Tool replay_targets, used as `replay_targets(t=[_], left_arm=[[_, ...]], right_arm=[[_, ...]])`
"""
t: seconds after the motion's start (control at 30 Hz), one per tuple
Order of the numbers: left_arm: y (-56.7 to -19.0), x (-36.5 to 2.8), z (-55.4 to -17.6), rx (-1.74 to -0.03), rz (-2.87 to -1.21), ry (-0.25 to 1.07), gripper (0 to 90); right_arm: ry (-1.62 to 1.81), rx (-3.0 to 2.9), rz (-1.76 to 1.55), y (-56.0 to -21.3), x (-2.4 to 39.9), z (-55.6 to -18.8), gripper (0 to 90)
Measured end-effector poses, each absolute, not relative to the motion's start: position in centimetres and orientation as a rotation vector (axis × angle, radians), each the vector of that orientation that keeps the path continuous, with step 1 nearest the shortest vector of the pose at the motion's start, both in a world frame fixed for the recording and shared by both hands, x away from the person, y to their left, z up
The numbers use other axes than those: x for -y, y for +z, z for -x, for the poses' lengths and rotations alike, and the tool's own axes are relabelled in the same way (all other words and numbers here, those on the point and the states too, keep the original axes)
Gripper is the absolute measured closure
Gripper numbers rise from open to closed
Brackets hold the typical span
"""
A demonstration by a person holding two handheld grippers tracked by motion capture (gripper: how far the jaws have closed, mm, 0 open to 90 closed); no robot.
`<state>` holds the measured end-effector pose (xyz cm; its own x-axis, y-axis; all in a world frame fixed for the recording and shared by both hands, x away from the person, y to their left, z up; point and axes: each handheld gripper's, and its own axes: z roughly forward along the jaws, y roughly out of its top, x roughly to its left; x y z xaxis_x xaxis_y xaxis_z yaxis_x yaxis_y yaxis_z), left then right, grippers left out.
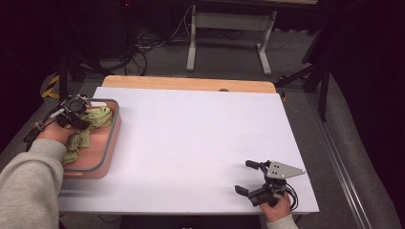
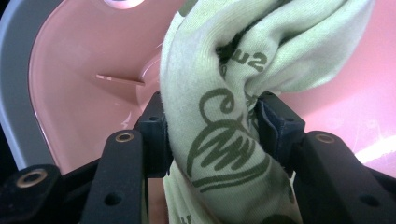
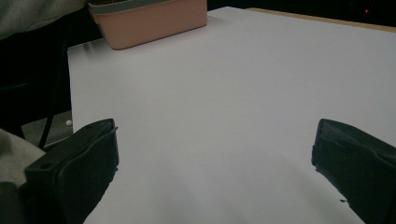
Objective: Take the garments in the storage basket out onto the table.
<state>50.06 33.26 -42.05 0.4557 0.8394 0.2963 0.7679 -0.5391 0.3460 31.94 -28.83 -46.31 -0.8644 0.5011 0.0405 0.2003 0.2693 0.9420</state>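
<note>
A pale green cloth point(image 1: 95, 119) with dark green printed lettering lies bunched in a pink tub point(image 1: 107, 148) with a grey rim at the table's left edge. My left gripper point(image 1: 76, 112) reaches down into the tub, and in the left gripper view its two jaws are shut on a fold of the green cloth point(image 2: 219, 135), with the tub's pink wall point(image 2: 74, 88) behind. My right gripper point(image 1: 249, 177) rests open near the table's front right corner, nothing between its fingers. In the right gripper view its jaws stand wide apart over the white tabletop point(image 3: 224, 102), the pink tub point(image 3: 149, 21) far off.
The white tabletop point(image 1: 200, 138) has a wooden strip point(image 1: 191, 84) along its far edge. Beyond it stand a white frame's legs point(image 1: 191, 43) and cables on the grey floor. A grey sleeve point(image 1: 28, 186) comes in at the bottom left.
</note>
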Motion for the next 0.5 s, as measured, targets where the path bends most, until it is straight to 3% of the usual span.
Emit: replay_targets(t=[0.5], left_arm=[[-41.08, -32.93, -49.03, -1.379, -2.532, 0.728, 55.5]], right_arm=[[1.629, -2.273, -0.650, -46.29, 28.85, -31.91, 1.1]])
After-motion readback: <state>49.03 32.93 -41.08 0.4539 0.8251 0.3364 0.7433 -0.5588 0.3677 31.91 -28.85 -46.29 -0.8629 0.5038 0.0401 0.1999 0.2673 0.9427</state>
